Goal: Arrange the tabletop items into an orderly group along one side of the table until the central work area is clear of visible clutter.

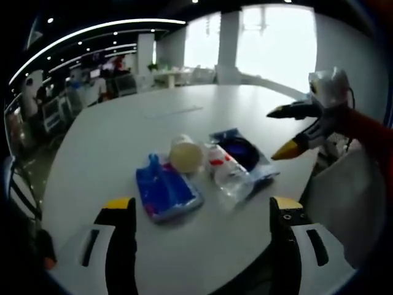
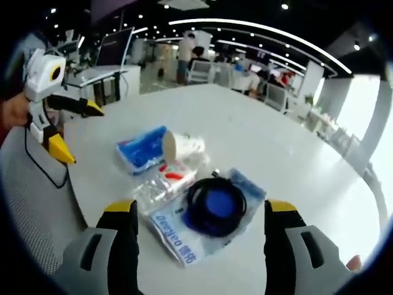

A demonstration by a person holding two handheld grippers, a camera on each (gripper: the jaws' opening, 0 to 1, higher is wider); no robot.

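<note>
Four items lie bunched near the edge of the white table (image 1: pixel 153 117). In the left gripper view they are a blue pack (image 1: pixel 167 192), a beige roll (image 1: pixel 186 153), a clear packet with red print (image 1: pixel 226 172) and a clear bag holding a dark coiled cable (image 1: pixel 241 150). My left gripper (image 1: pixel 202 206) hovers open just short of them. My right gripper (image 1: pixel 274 135) is open beside the cable bag. In the right gripper view, my right gripper (image 2: pixel 199 208) stands open over the cable bag (image 2: pixel 215 206). Beyond it lie the packet (image 2: pixel 161 181), the blue pack (image 2: pixel 142 149) and the roll (image 2: pixel 184 144). My left gripper (image 2: pixel 81 135) is at the left.
A grey mesh chair (image 2: pixel 31 203) stands at the table edge beside the items, also seen as a chair (image 1: pixel 344 196) in the left gripper view. The far table surface (image 2: pixel 258 135) is bare white. Desks, chairs and people fill the office behind.
</note>
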